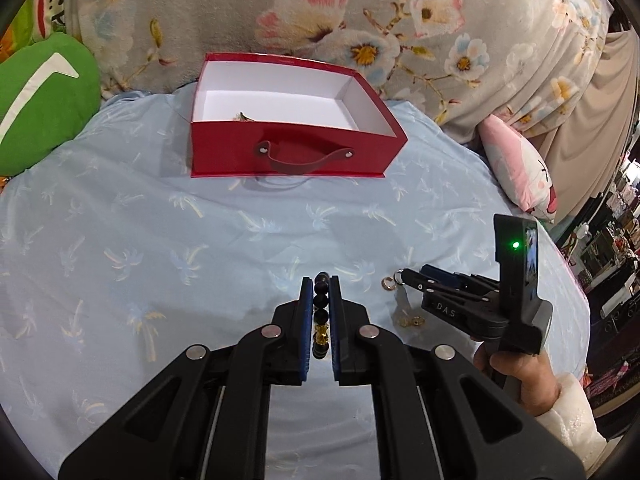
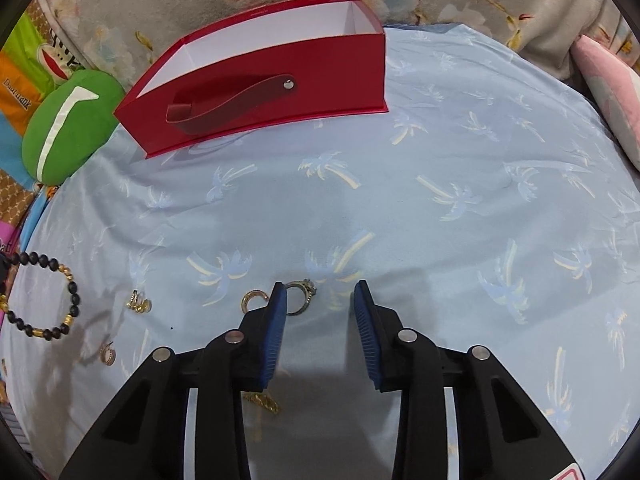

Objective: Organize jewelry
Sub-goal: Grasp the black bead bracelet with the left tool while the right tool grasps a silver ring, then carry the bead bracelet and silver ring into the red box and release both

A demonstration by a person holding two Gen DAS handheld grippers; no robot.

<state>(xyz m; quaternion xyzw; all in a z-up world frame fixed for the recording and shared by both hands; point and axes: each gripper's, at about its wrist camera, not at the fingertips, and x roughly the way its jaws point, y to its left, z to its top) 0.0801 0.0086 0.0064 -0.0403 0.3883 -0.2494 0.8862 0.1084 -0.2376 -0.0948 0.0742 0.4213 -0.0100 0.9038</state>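
Note:
My left gripper (image 1: 321,280) is shut on a bracelet (image 1: 321,312) of dark and gold beads, lifted off the bed. The right wrist view shows that bracelet (image 2: 44,296) hanging in a loop at the far left. My right gripper (image 2: 320,292) stands open low over the sheet. A silver ring (image 2: 302,296) lies just inside its left pad, and the right pad is well clear of it. The same gripper (image 1: 406,274) shows from the side in the left wrist view. The open red box (image 1: 296,152) with a strap handle stands at the back, a small gold piece (image 1: 244,117) inside.
Loose on the pale blue palm-print sheet (image 2: 440,160) are a gold ring (image 2: 252,300), gold earrings (image 2: 138,303), a small hoop (image 2: 107,354) and a gold chain (image 2: 264,400) under my right gripper. A green cushion (image 1: 44,100) lies left, a pink pillow (image 1: 516,172) right, a floral blanket (image 1: 360,20) behind.

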